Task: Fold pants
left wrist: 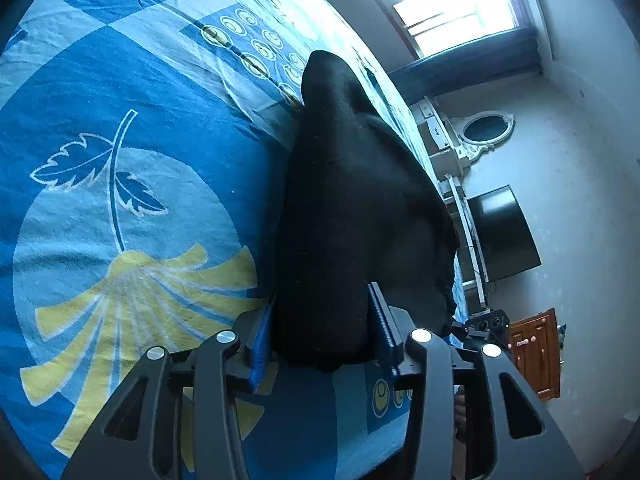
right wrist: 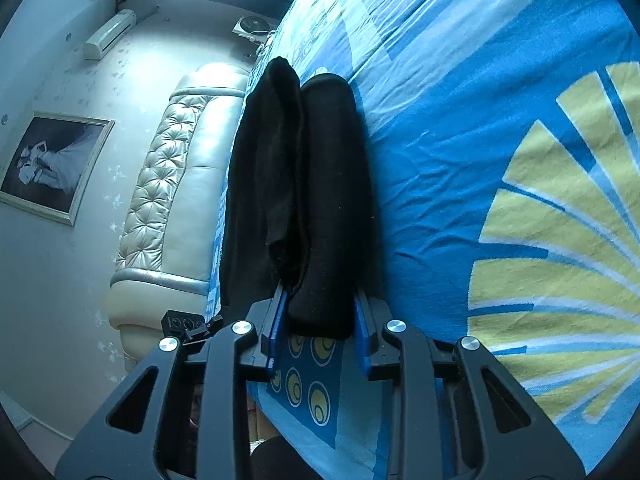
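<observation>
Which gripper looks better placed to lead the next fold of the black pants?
Neither clearly. The left gripper and the right gripper each have black pants cloth between their blue fingers, over the blue bedsheet. The right view shows doubled layers, perhaps slightly favouring right.

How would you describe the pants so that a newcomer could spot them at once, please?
Start at the bed with the blue leaf-patterned sheet. The pants lie near its edge as a long folded bundle. They are the only plain black thing on the sheet.

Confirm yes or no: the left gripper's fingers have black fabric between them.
Yes: the left gripper has the black pants bunched between its blue-padded fingers.
</observation>
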The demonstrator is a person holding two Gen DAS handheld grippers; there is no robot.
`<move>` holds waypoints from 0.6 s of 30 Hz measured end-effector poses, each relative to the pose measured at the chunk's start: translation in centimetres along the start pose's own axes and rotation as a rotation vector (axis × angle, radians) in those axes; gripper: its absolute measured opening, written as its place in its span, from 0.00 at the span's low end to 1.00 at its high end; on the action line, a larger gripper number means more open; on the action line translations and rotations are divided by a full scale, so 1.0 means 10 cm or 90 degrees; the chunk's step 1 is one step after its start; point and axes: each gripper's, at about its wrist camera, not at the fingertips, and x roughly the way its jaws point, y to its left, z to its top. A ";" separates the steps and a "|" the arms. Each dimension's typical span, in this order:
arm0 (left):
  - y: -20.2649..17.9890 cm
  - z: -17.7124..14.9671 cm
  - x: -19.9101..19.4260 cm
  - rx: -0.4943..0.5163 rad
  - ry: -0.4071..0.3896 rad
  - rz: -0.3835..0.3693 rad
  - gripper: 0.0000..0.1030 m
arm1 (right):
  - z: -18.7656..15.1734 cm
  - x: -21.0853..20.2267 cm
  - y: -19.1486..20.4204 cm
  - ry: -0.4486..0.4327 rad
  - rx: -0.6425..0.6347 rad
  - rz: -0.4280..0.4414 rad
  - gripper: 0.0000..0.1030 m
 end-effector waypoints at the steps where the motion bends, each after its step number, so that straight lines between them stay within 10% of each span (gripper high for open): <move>1: 0.00 0.00 0.00 -0.001 0.000 -0.001 0.46 | 0.00 -0.01 0.00 -0.001 0.002 0.001 0.30; 18: -0.29 -0.09 0.09 0.086 -0.006 0.088 0.78 | -0.09 -0.27 -0.25 -0.024 0.065 0.054 0.40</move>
